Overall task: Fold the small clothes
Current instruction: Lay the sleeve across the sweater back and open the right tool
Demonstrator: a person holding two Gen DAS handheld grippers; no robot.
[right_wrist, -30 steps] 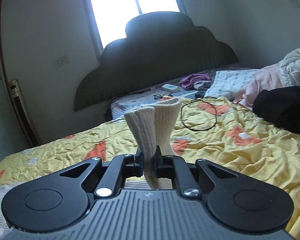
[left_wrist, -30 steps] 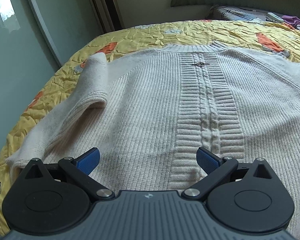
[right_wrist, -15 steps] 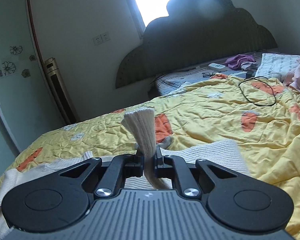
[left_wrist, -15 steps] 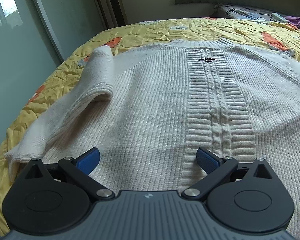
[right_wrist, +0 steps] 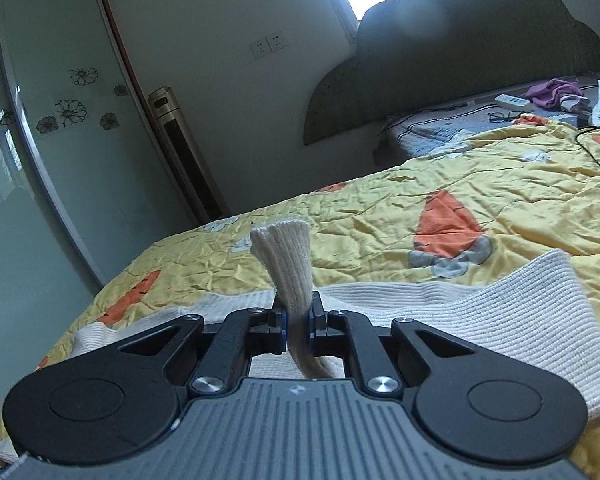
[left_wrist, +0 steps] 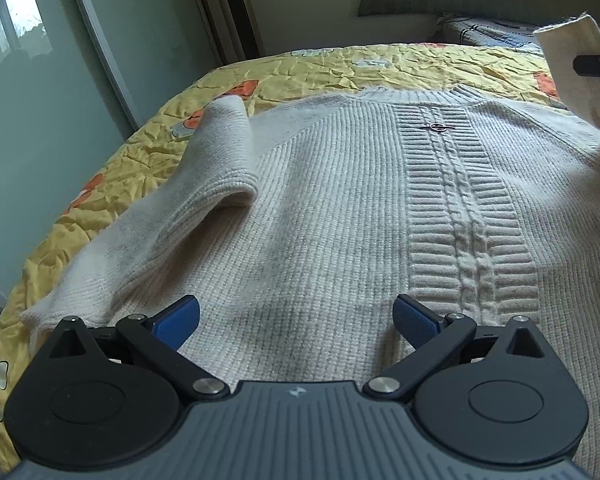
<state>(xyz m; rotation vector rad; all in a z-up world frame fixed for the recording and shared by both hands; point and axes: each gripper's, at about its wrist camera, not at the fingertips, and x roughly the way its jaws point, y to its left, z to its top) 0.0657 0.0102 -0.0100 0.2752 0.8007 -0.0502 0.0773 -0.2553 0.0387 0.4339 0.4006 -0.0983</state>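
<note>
A cream knitted sweater [left_wrist: 340,208] lies spread flat on the yellow bedspread [left_wrist: 380,66], its cable-knit band running up the middle. Its left sleeve [left_wrist: 204,184] is folded in over the body. My left gripper [left_wrist: 296,316] hovers open over the sweater's lower part, with nothing between its blue pads. My right gripper [right_wrist: 297,318] is shut on the sweater's right sleeve cuff [right_wrist: 286,264], which sticks up between its fingers. In the left wrist view that lifted cuff [left_wrist: 572,68] hangs over the sweater's right shoulder.
The bed's left edge drops beside frosted glass wardrobe doors [right_wrist: 60,160] and a tall tower fan [right_wrist: 184,152]. A dark headboard [right_wrist: 480,48] stands behind. Cables [right_wrist: 592,136], a remote [right_wrist: 514,100] and purple cloth [right_wrist: 556,90] lie at the far end of the bed.
My right gripper has swung leftward with the cuff in it, bringing the sleeve over the sweater and into the left wrist view. The left gripper has barely shifted.
</note>
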